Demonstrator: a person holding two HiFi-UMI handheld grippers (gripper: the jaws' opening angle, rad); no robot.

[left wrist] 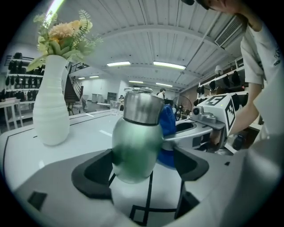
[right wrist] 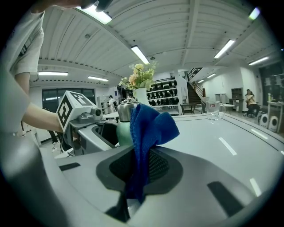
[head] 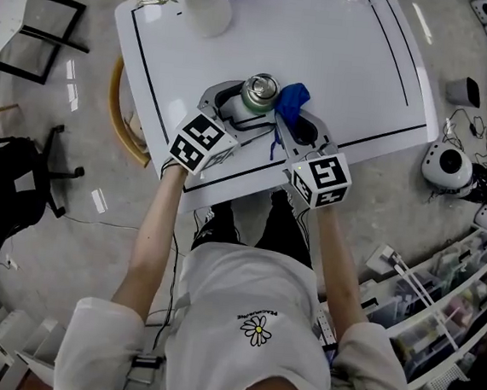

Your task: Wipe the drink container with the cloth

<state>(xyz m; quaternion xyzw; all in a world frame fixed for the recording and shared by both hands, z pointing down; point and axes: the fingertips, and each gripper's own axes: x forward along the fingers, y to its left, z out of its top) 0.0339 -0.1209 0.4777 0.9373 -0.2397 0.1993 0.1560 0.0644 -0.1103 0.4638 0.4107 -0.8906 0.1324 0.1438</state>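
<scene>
fingers [left wrist: 94, 174] of the left gripper [left wrist: 143, 168]: clamped on the round belly of the green drink bottle [left wrist: 135, 142], one each side, steel cap [left wrist: 143, 106] up and leaning slightly. fingers [right wrist: 160, 165] of the right gripper [right wrist: 141, 167]: pinched shut on a blue cloth [right wrist: 148, 124], bunched above them, loose tail hanging below. in the head view, bottle just above the middle of the frame, close to the near edge of the white table [head: 325, 60], with cloth touching or nearly touching its right side. cannot tell whether resting on the table or held just off it.

judged risks from here:
- held on a curved, smooth wall, so likely to squirt out or rotate between the fingers under a hard sideways rub; worse this near the table edge, with a drop to the floor possible.
- gripped by only a small fold of cloth, so liable to pull free on a long stroke, or to dab with just the tip and miss most of the surface.
- covered at the belly by the left fingers, so bound to go unwiped there without a regrip.
- could bring hard jaw against metal instead of cloth by pressing too deep.
- white vase [left wrist: 51, 106] of flowers [left wrist: 62, 33] at upper left and clear glass [right wrist: 213, 108] toward the far side: well apart, little danger there.
</scene>
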